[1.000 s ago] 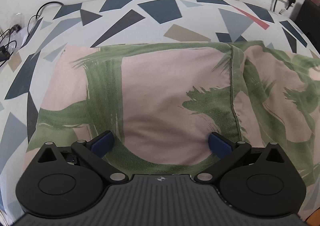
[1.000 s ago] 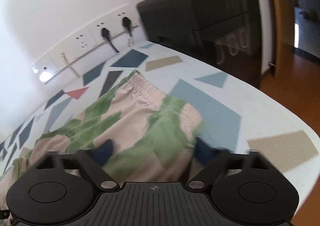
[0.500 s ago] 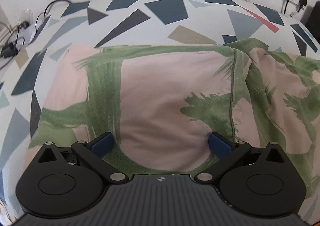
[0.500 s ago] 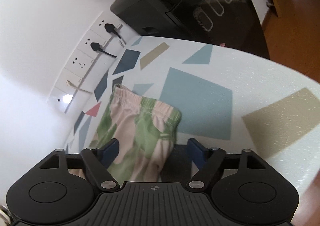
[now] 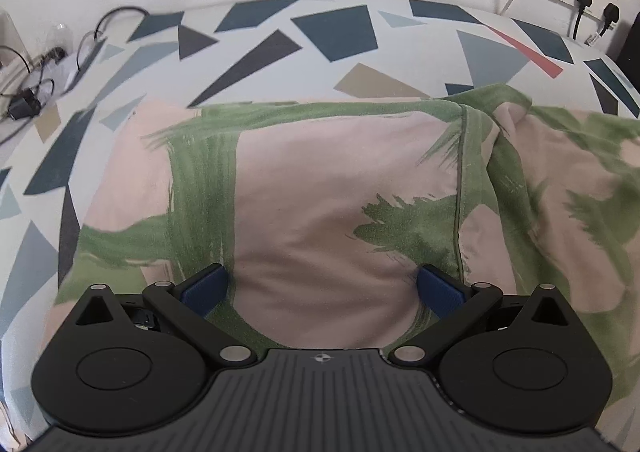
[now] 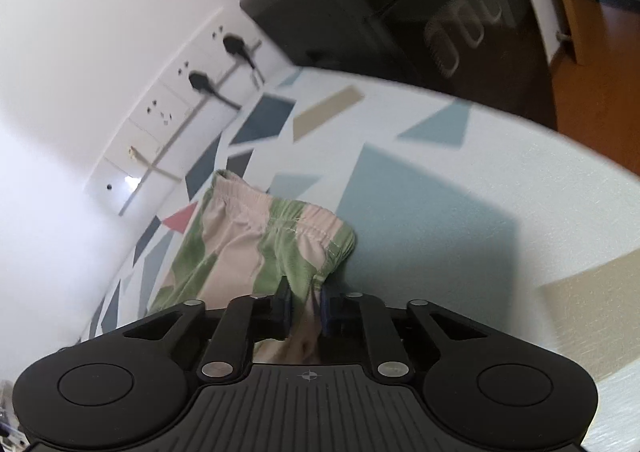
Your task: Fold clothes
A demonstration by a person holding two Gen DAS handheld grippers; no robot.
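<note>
Waistband pinched!
Right claw (image 6: 305, 306) just snapped shut on shorts (image 6: 256, 240); left claw (image 5: 320, 286) gaping at 6 o'clock; fold likely starting.

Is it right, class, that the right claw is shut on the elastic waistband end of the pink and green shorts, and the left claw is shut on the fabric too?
Not quite. The left claw is open, its fingers spread over the shorts, as the left wrist view shows. The right claw is shut on them.

A white table (image 5: 328, 32) with blue, grey and tan shapes holds pink and green shorts (image 5: 320, 192) just ahead of the left gripper (image 5: 320, 286).
</note>
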